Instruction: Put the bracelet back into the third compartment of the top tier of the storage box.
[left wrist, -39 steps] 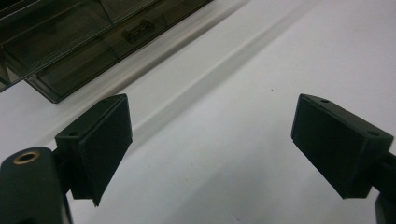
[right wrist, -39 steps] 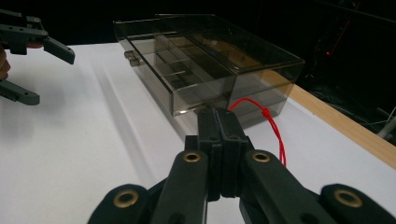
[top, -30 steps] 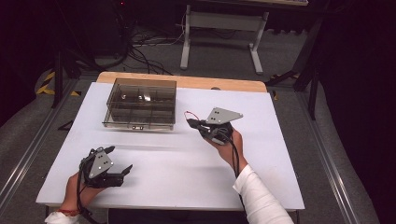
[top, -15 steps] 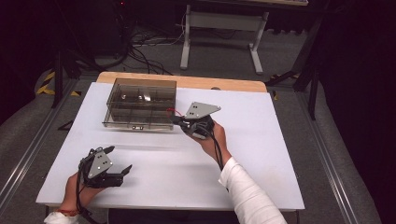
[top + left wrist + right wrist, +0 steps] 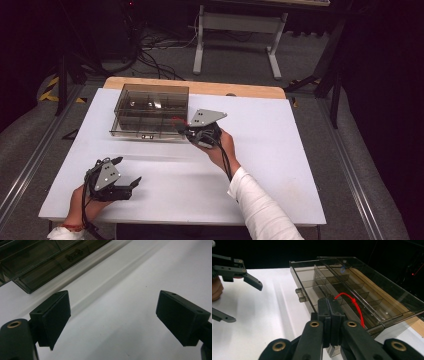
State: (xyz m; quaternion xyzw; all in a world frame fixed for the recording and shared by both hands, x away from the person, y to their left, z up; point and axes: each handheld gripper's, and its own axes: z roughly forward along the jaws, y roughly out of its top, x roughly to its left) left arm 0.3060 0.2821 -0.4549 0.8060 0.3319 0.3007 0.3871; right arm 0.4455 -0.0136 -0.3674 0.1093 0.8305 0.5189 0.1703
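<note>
Hiding the smoky compartment box's (image 5: 352,290) near corner: closed right tool (image 5: 331,305).

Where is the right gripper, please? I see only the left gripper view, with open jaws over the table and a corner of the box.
Observer: The right gripper is at the front right corner of the box.
Operator: Thank you. Are its jaws open?
Observer: No, they are shut, and they seem to pinch a thin red wire that arcs over the box.
Operator: And where does the left gripper sit on the table?
Observer: The left gripper is near the front left corner of the table, well apart from the box.
</note>
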